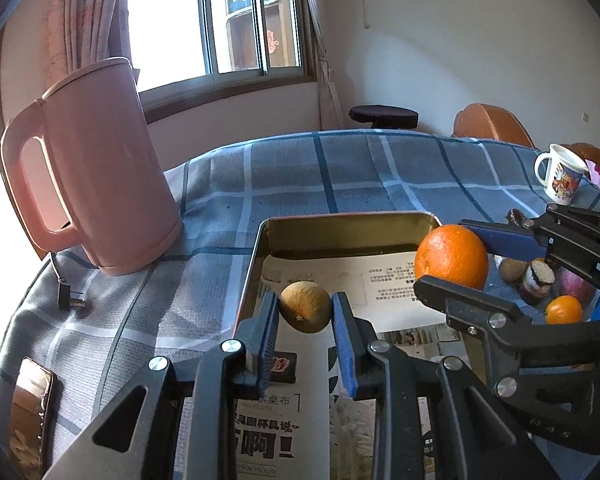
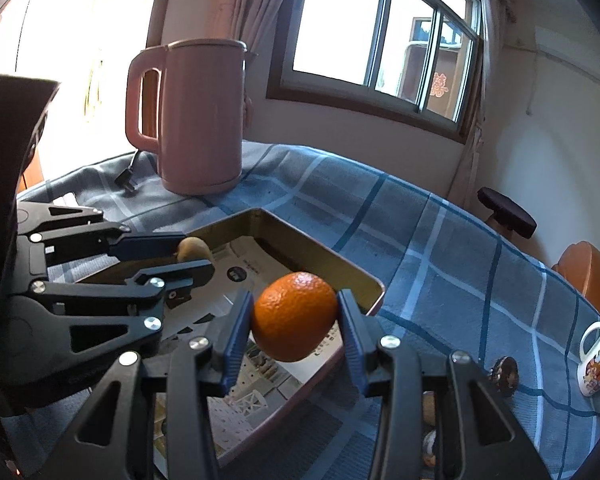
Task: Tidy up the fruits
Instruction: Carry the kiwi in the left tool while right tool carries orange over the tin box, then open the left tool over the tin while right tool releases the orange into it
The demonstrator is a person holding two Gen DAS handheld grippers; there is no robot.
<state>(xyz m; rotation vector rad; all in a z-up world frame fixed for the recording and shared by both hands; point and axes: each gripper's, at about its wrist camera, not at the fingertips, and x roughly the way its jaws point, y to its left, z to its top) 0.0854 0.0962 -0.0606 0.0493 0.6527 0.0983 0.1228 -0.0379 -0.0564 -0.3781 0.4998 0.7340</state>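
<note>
A bench point(image 1: 380, 168) under a blue checked cloth is being lit by a window point(image 1: 236, 20), with a pink kettle point(image 1: 100, 168) standing on it. A paper-lined tin point(image 1: 340, 228) is being hovered over: a small brown fruit point(image 1: 306, 306) is being grasped by the left gripper point(image 1: 305, 312), a dimpled orange point(image 2: 294, 316) by the right gripper's point(image 2: 296, 320) fingers point(image 2: 236, 328).

Hidden and cut-off parts in both wrist views

In the left wrist view the phone point(image 1: 30, 412) at lower left is cut by the frame edge, and the small fruits point(image 1: 540, 280) at right stay half hidden behind the right gripper point(image 1: 452, 264) — their kind is unclear. In the right wrist view the mug point(image 2: 598, 360) is cut at the right edge — the tray point(image 2: 260, 216) print is too small to read.
</note>
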